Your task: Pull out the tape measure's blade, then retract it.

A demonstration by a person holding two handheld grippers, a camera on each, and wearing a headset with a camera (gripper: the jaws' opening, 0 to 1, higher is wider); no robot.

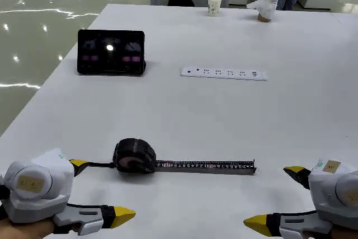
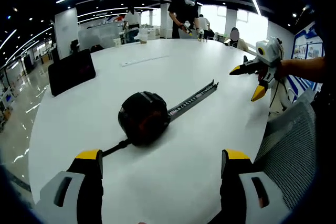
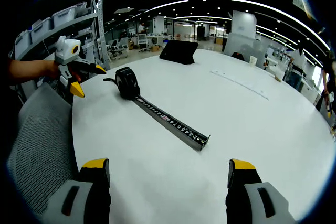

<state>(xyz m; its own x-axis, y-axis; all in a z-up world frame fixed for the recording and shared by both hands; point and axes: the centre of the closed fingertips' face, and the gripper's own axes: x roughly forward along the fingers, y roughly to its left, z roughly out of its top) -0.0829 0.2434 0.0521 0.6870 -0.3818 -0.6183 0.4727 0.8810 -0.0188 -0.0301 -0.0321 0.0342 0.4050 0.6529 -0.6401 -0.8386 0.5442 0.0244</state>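
**Item:** tape measure (image 1: 134, 156), dark round case, lying on its side on the white surface (image 1: 224, 116), near the front edge and between the two claws.
**Blade** (image 1: 206, 165): already drawn out, flat on the surface, running from the case toward the right claw; its end hook (image 1: 253, 166) is near that claw but not touching it.
**Strap** (image 1: 99, 164): short black loop trailing from the case toward the left claw.

**Left claw** (image 1: 102, 189): spread wide, holding nothing, just beside the strap end.
**Right claw** (image 1: 271, 197): spread wide, holding nothing, just past the hook.

**Handling (judged):**
- Case: rigid and compact, probably dense for its size, with a shell that looks grippy. Best pinched across its two flat faces, clear of the blade mouth.
- Blade: thin and springy, likely to buckle if pushed. Best held at the hook.
- Retraction: the pull-out looks done and retraction remains. The spring may snap the blade back, so the hook should be guided in.

**Also present:** tablet (image 1: 111, 52), power strip (image 1: 224, 73) and cups (image 1: 214, 5), all well apart from the work.
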